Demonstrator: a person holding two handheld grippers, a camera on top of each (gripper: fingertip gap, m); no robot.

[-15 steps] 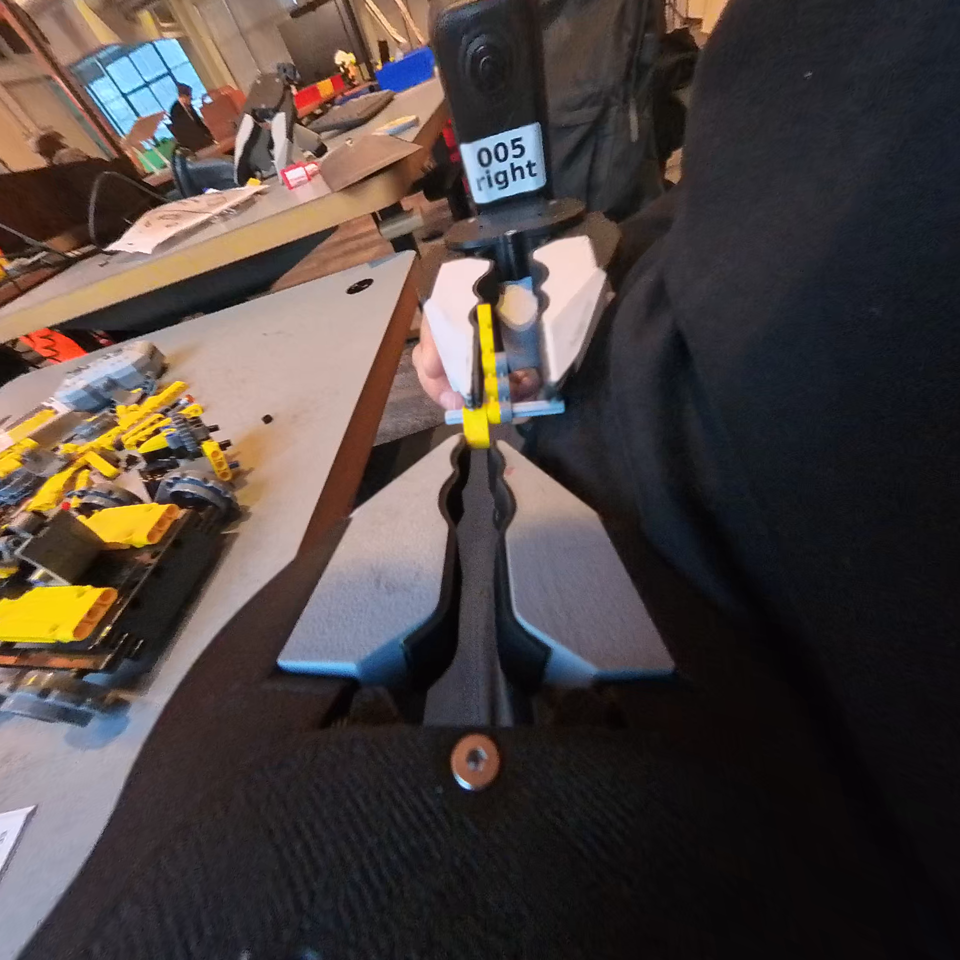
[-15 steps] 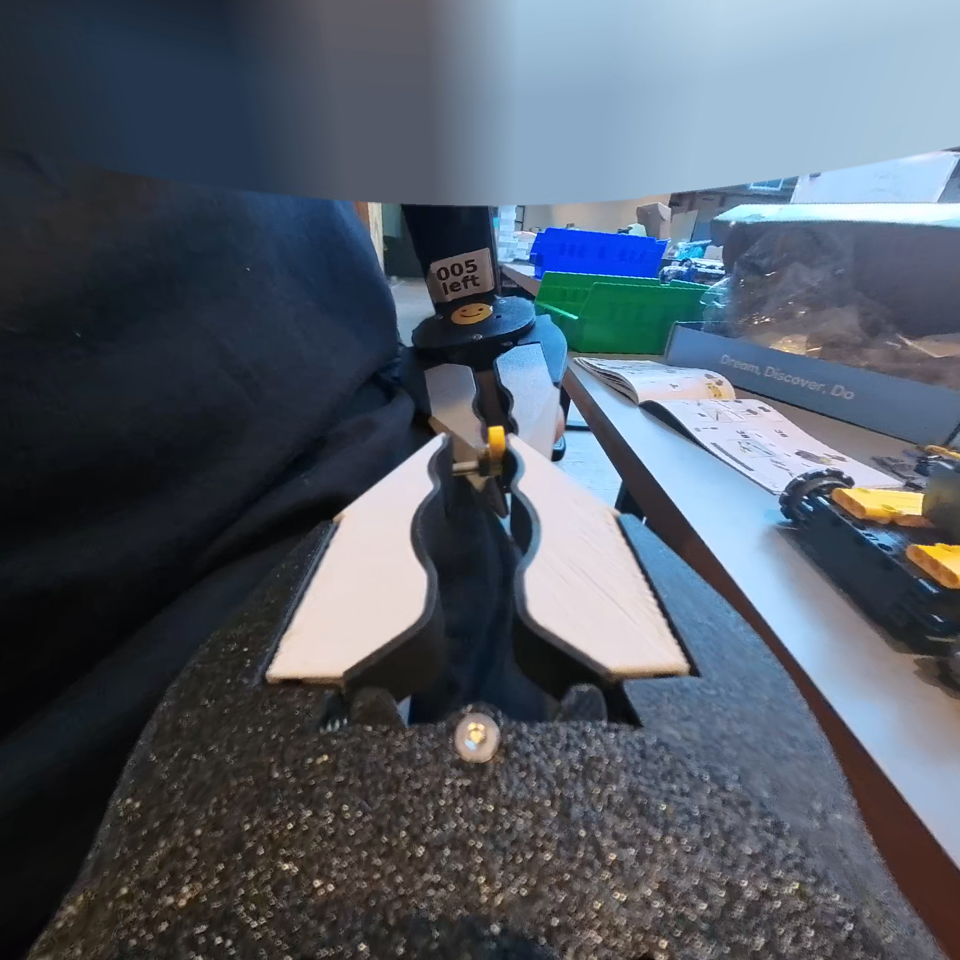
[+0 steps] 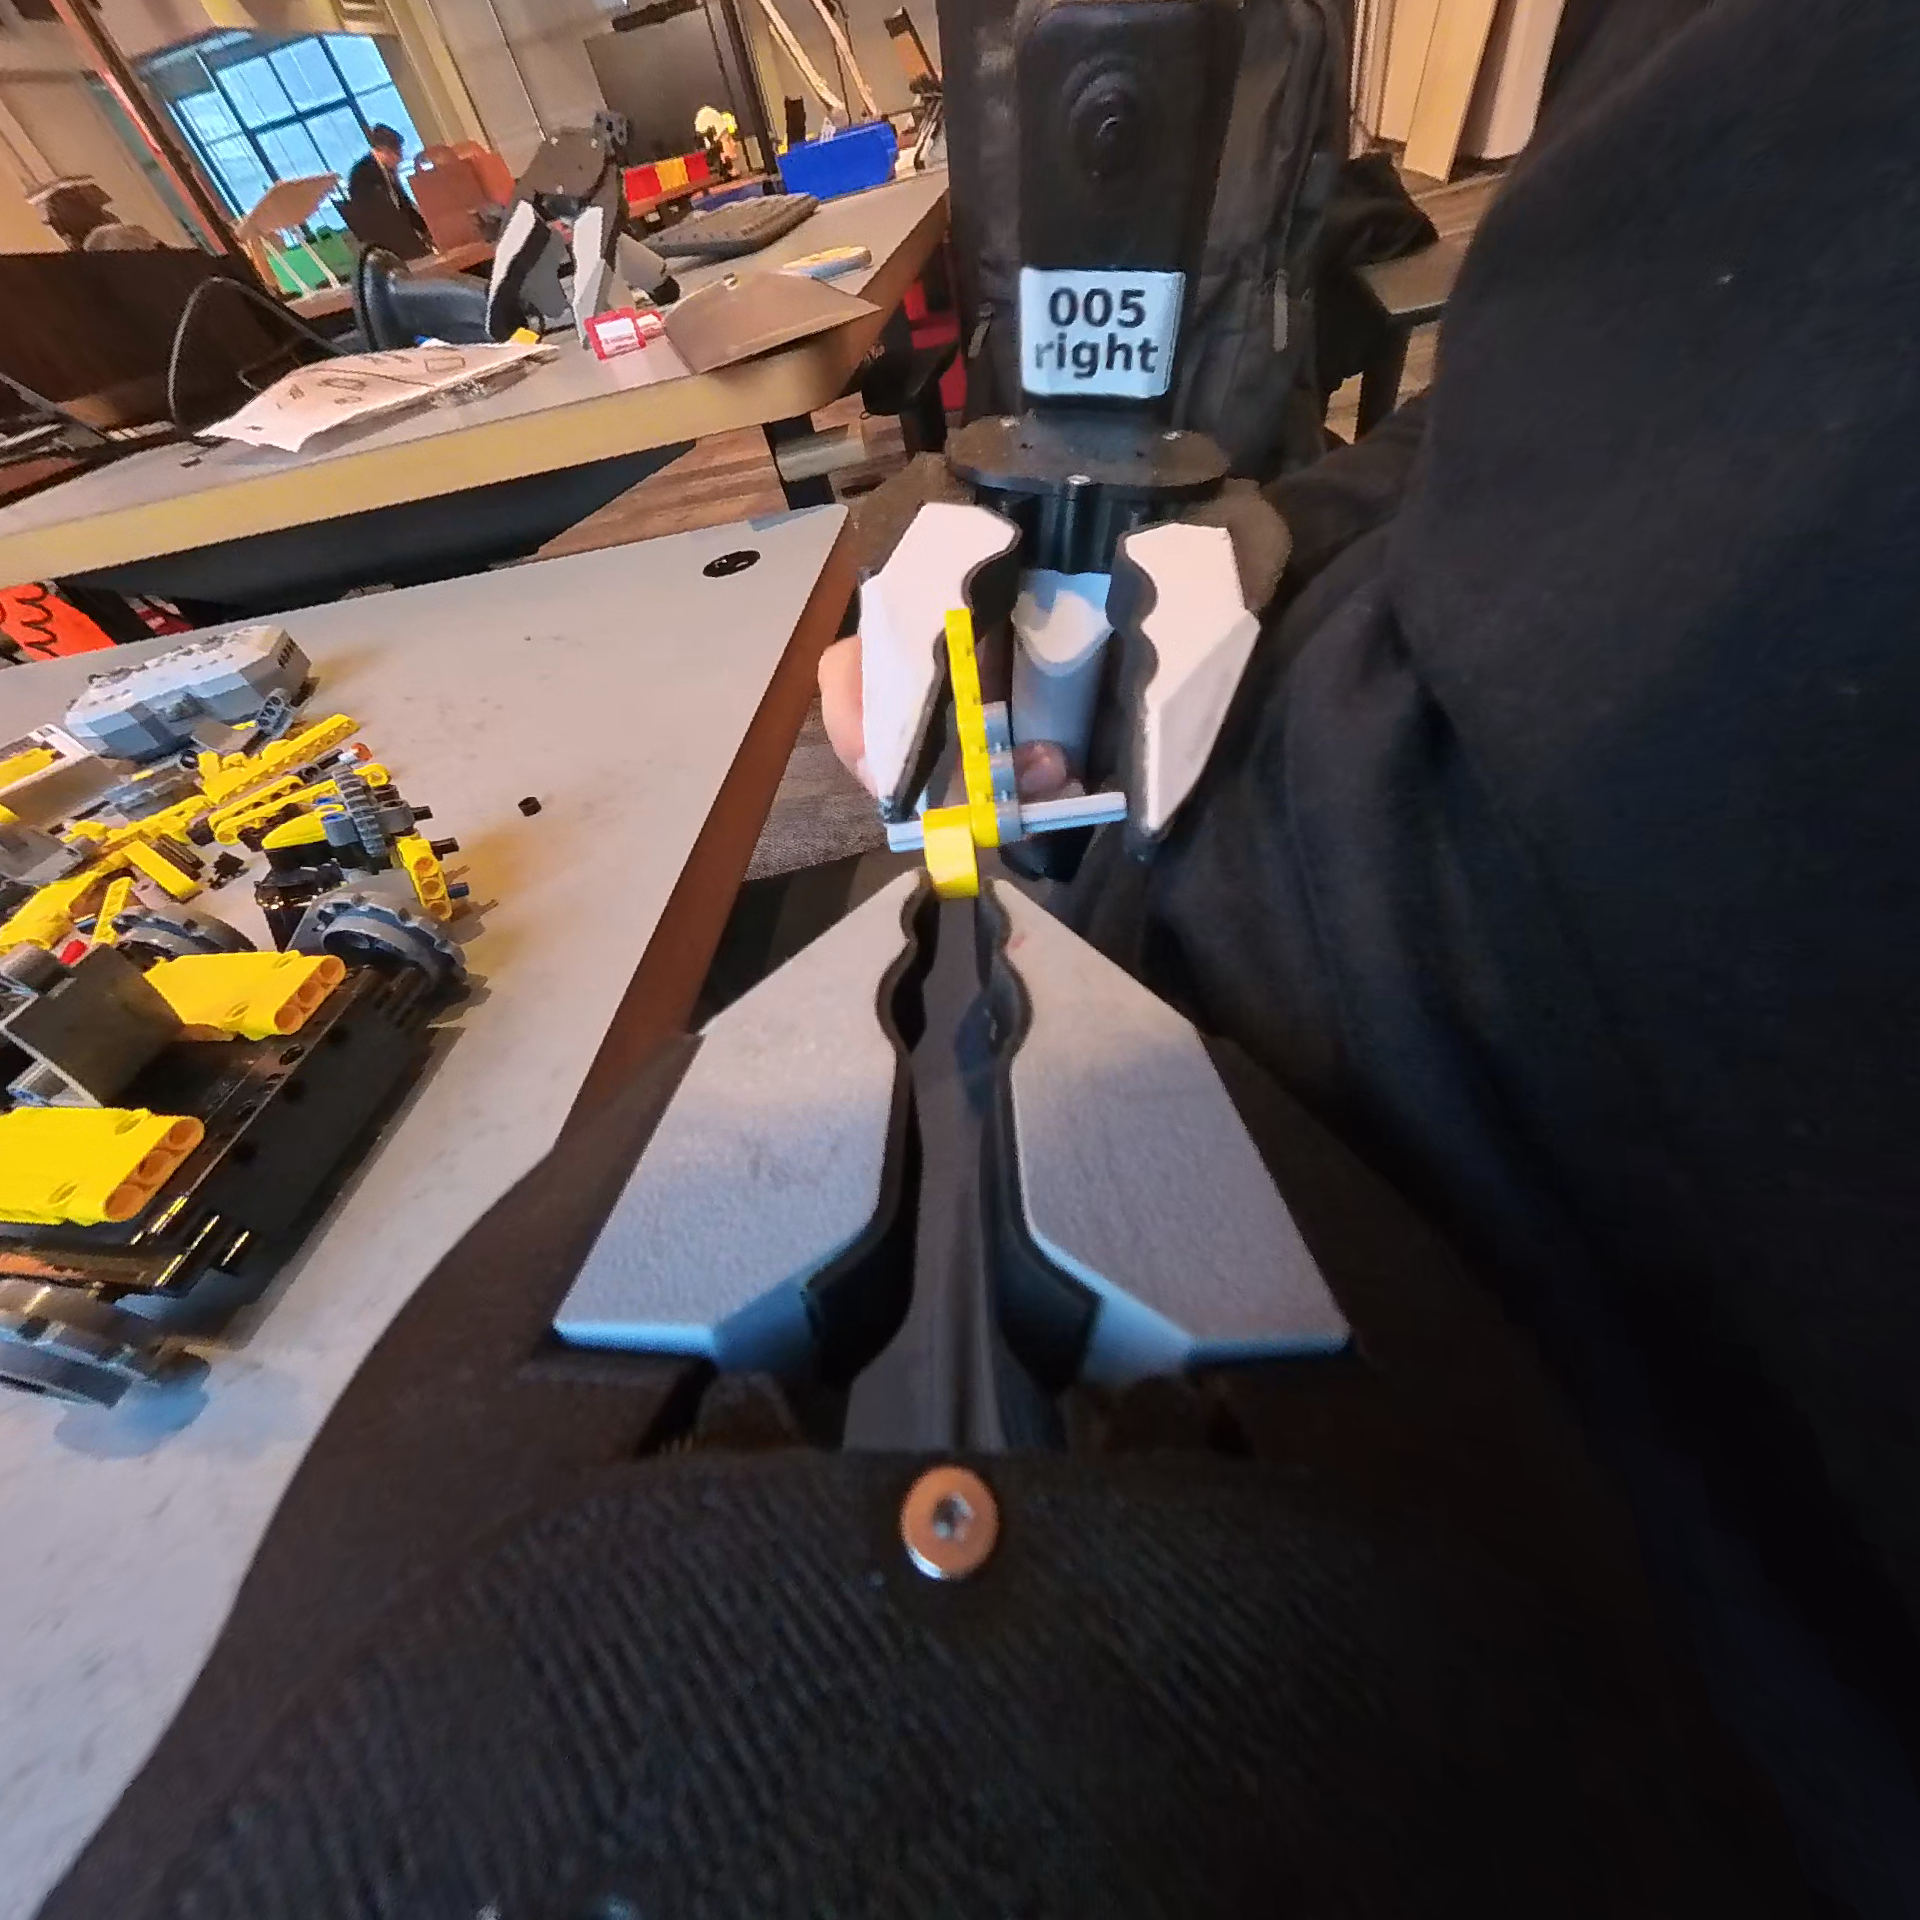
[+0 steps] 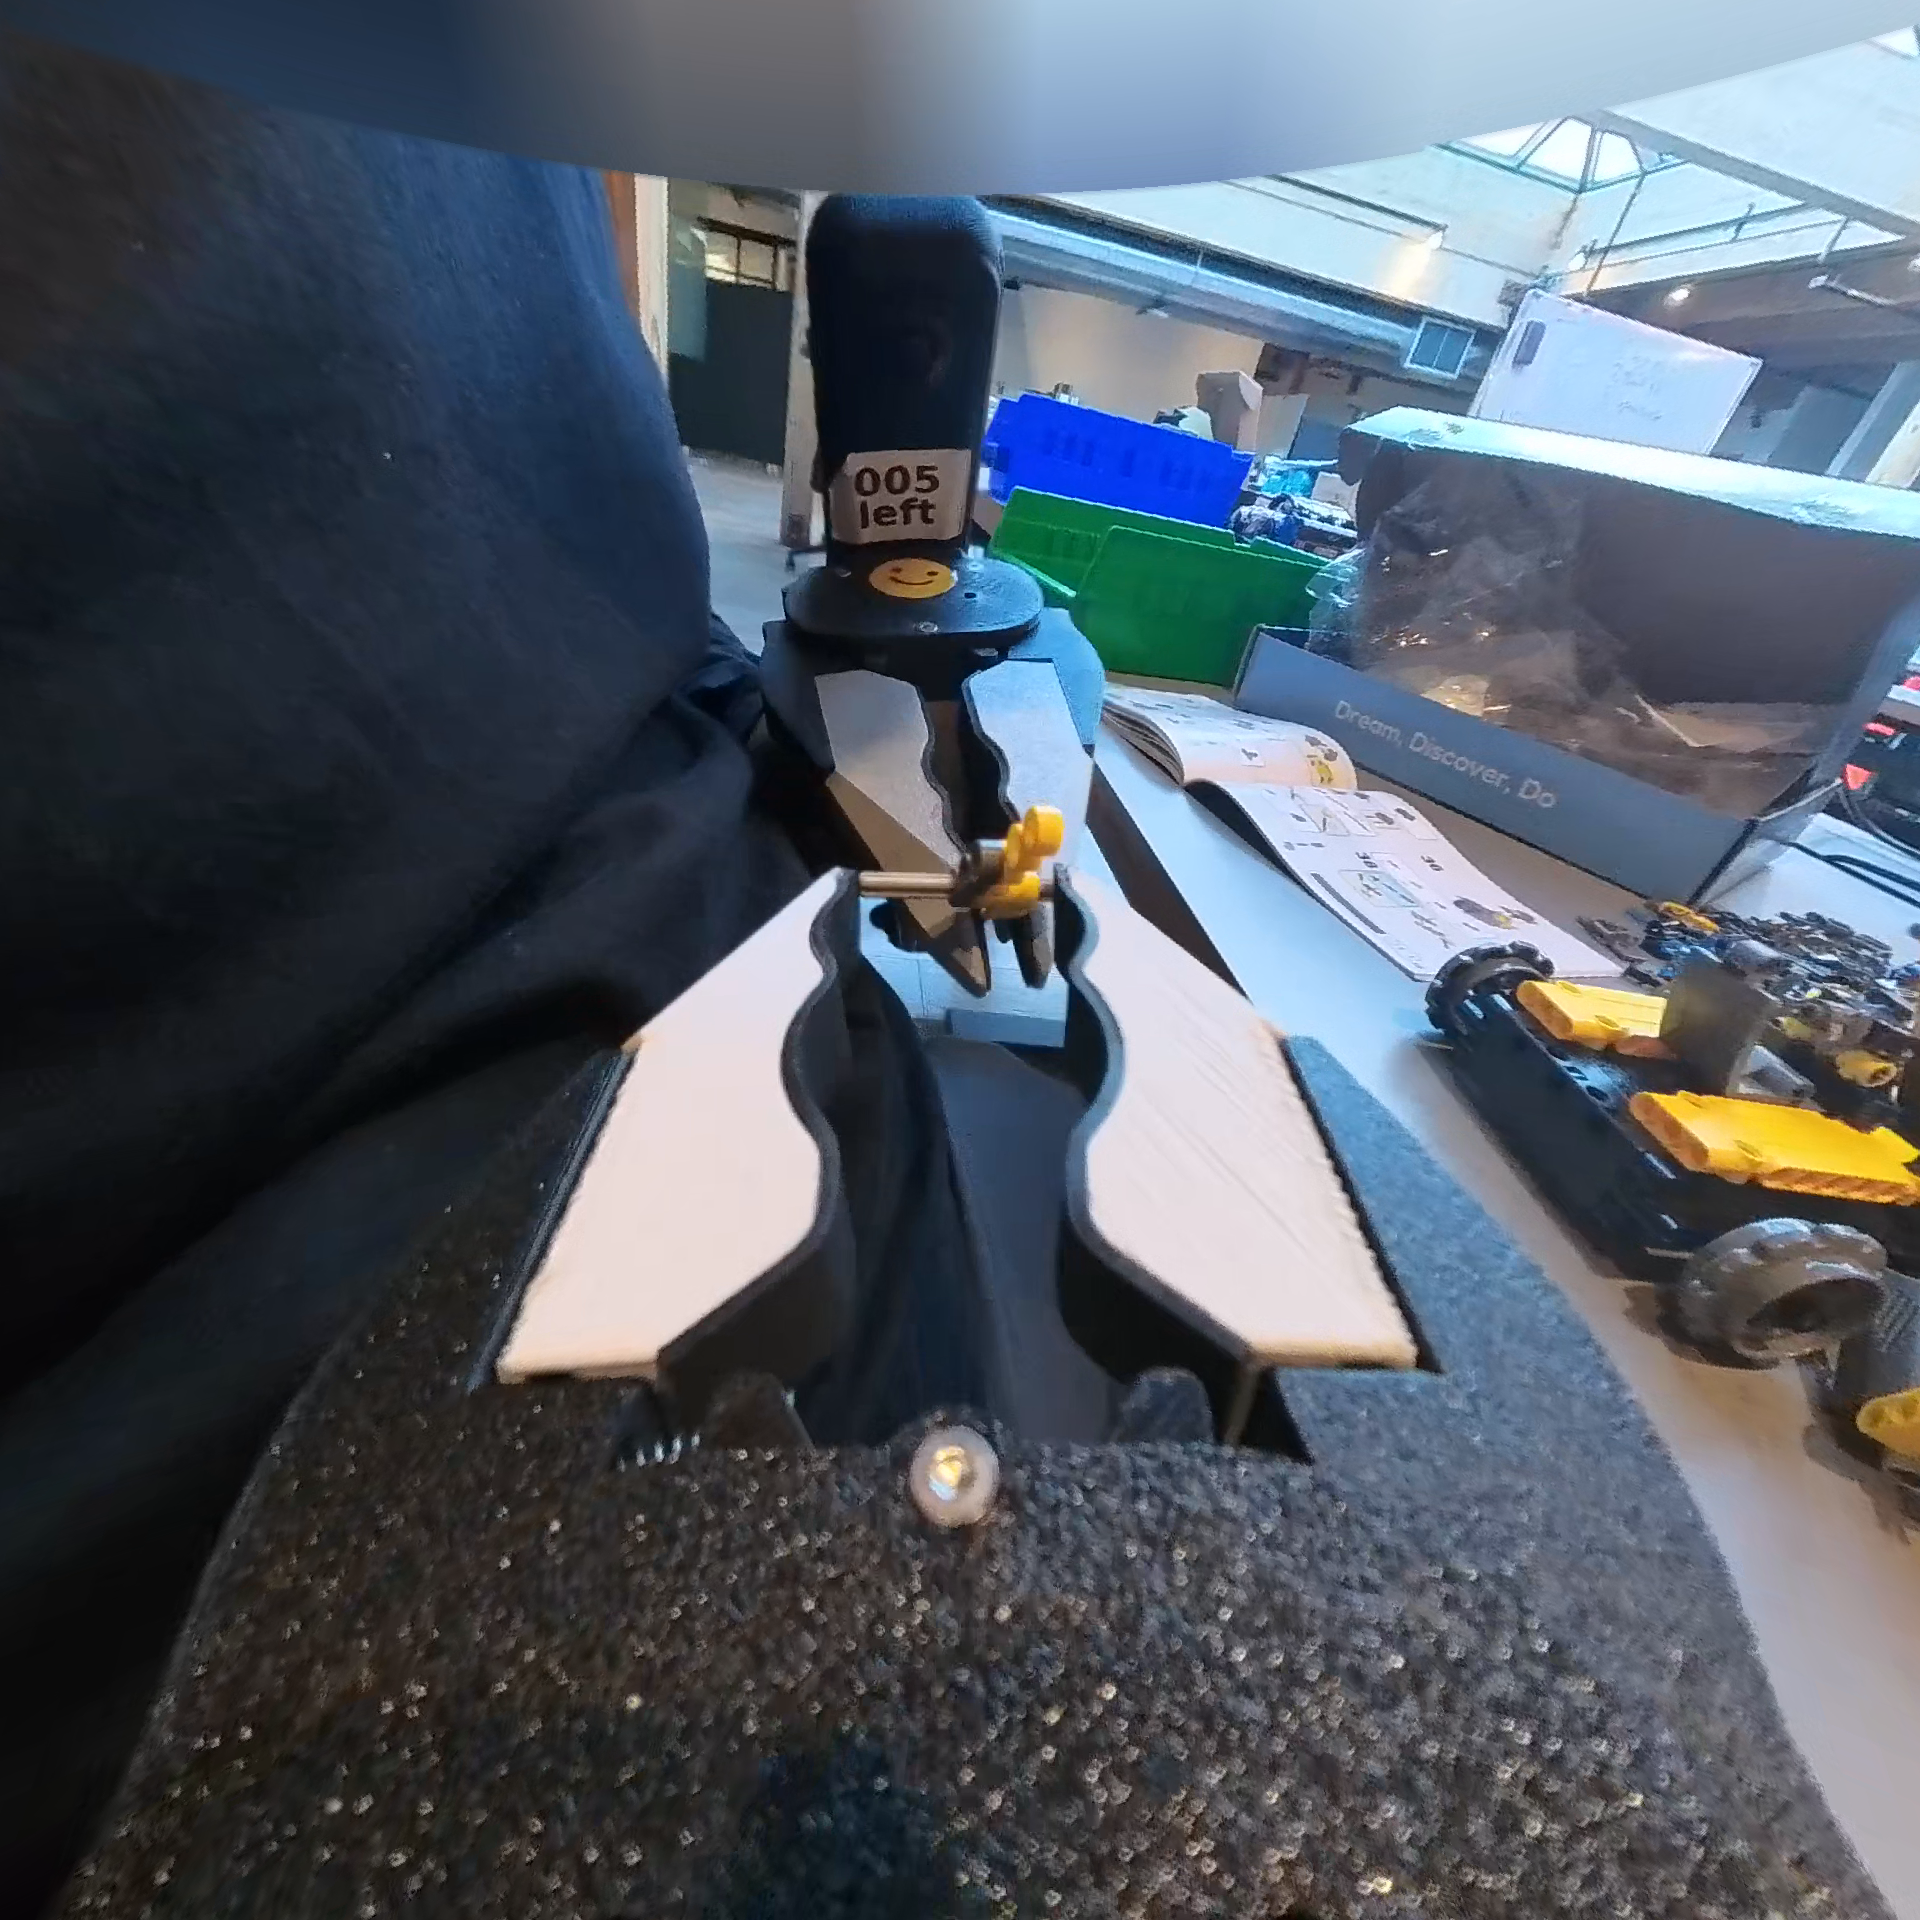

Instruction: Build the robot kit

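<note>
**Left wrist view.** The left gripper [image 3: 961,906] is clenched on the lower end of the yellow beam [image 3: 961,707], held off the edge of the table [image 3: 623,675], in front of the person's dark clothing. The beam's long axis runs straight away from the camera, toward the body of the right gripper [image 3: 1023,821]. A grey axle [image 3: 1070,808] crosses the beam at right angles, pointing sideways. The right gripper's jaws stand released. The beam lies along the inner face of one finger, and the other finger is clear of it. Loose parts [image 3: 260,810] lie on the table, well apart.

Risk: only the beam's tip sits between the pads. A sideways push on the axle could pivot or pull the beam out.

**Right wrist view.** The right gripper [image 4: 956,894] is released, and its fingertips flank the axle [image 4: 904,885]. The left gripper [image 4: 971,894] pinches the beam [image 4: 1023,847]. A vehicle chassis [image 4: 1662,1122] and a booklet [image 4: 1351,831] lie to one side.

Risk: a dropped part would fall past the table edge.
</note>
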